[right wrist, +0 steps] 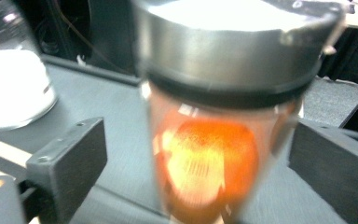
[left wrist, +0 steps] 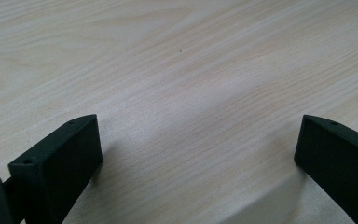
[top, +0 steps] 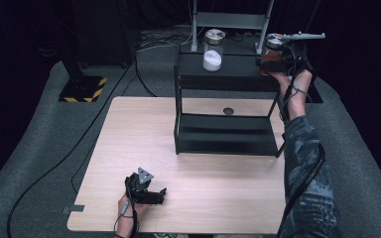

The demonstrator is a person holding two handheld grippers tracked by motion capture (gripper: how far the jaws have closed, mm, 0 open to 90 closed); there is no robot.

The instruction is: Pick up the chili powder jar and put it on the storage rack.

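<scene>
A glass jar of orange-red powder (top: 268, 60) with a metal lid stands at the right end of the black shelf's top tier (top: 238, 70). My right gripper (top: 278, 58) reaches it from the right. In the right gripper view the orange-red jar (right wrist: 205, 172) sits between the jaws of the right gripper (right wrist: 198, 135), which is open, with a clear gap at the left jaw. A jar of white powder (top: 212, 58) stands further left on the same tier, also seen as the white jar (right wrist: 14, 88). My left gripper (top: 158, 195) rests open near the table's front edge, the left gripper (left wrist: 198, 140) empty over bare wood.
The two-tier black shelf has a bare lower tier (top: 228, 135) and stands at the back right of the wooden table (top: 144, 129). A small round hole (top: 228, 111) lies behind it. Beyond the table are a metal stand (top: 228, 20), a post with a striped base (top: 82, 90) and floor cables.
</scene>
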